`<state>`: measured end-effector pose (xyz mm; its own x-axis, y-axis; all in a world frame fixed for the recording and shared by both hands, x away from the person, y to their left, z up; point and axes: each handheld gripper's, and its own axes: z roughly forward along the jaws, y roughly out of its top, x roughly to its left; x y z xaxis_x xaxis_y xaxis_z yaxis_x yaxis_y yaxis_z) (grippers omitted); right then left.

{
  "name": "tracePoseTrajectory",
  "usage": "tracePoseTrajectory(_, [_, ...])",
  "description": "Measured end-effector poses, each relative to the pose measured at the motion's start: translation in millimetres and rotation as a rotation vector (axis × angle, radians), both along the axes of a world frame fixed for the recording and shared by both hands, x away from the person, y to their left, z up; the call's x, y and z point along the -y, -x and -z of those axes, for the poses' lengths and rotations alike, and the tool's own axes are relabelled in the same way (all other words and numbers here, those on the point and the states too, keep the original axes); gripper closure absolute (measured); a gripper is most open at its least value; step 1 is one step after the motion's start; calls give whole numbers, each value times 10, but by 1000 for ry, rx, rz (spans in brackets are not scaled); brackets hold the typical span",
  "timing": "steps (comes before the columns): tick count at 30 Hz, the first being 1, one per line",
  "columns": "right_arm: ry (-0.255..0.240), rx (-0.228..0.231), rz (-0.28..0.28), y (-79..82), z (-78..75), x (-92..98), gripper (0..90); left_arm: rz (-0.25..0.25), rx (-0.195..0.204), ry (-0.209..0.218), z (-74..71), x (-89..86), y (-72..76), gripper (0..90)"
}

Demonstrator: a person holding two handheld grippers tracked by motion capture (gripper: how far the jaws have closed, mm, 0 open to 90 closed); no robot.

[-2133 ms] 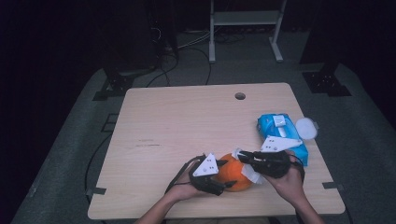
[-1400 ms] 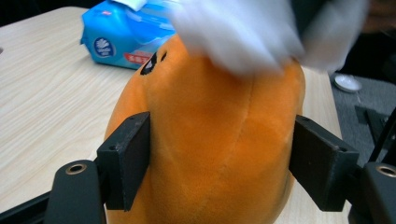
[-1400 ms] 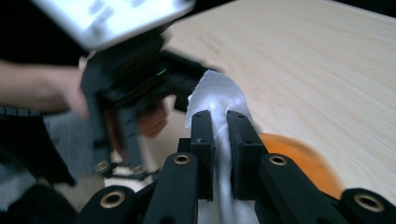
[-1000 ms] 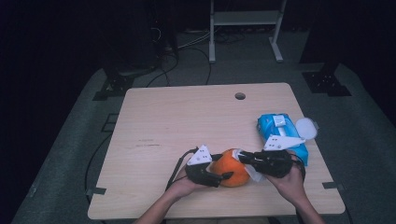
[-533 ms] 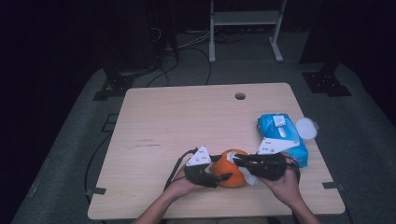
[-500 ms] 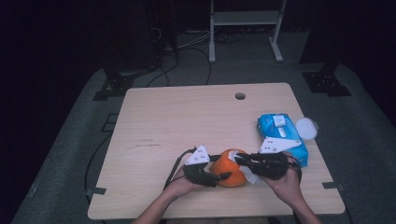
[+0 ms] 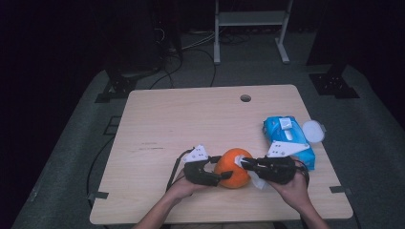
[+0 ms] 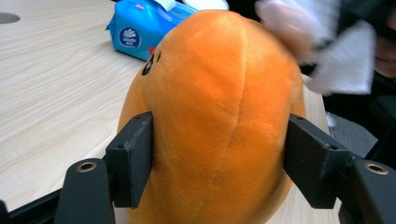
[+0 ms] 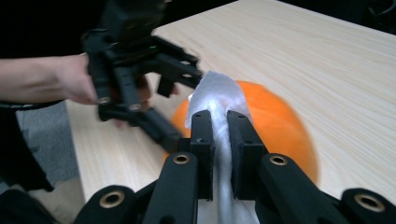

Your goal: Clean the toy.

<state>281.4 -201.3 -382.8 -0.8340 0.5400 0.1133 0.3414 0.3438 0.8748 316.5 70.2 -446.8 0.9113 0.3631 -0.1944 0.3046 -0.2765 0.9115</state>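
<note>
An orange plush toy (image 7: 233, 168) stands on the wooden table (image 7: 191, 119) near its front edge. My left gripper (image 7: 222, 168) comes in from the left. Its jaws have just been closing, and the toy (image 8: 219, 116) sits between its pads (image 8: 133, 158), which press into both sides. My right gripper (image 7: 241, 163) reaches in from the right, shut on a white wipe (image 9: 217, 93). The wipe lies against the top of the toy (image 9: 275, 121). In the left gripper view the wipe (image 8: 327, 51) is blurred at the upper right.
A blue pack of wipes (image 7: 286, 136) lies at the right of the table, with a white round lid (image 7: 313, 130) beside it. A cable hole (image 7: 245, 98) sits near the far edge. The dark floor beyond holds cables and a metal stand.
Since the earliest frame the left gripper has shifted a little to the left and away along the toy. The right gripper with the wipe has shifted slightly over the toy's top.
</note>
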Motion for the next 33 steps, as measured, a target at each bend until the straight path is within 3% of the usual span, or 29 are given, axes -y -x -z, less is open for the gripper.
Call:
tracePoseTrajectory(7, [-27,-38,106,-146,79,252,806,47,60,-37,-12,70,75,305])
tracePoseTrajectory(10, [-40,-56,112,-165,107,254,806,41,76,-54,-24,118,102,296])
tracePoseTrajectory(18, [-55,-16,13,-45,-41,2,806,57,142,-90,-29,199,176,286])
tracePoseTrajectory(20, [-46,-6,-34,5,-53,-106,806,49,142,-83,-20,217,190,284])
tracePoseTrajectory(22, [6,24,-30,43,-52,-178,805,44,136,-81,-17,207,191,285])
tracePoseTrajectory(23, [7,27,-24,34,-49,-172,805,43,134,-76,-16,198,187,288])
tracePoseTrajectory(30, [-24,-2,83,-110,15,136,804,57,124,-58,-4,155,149,282])
tracePoseTrajectory(33, [-40,-29,87,-137,68,183,803,70,128,-38,5,155,124,205])
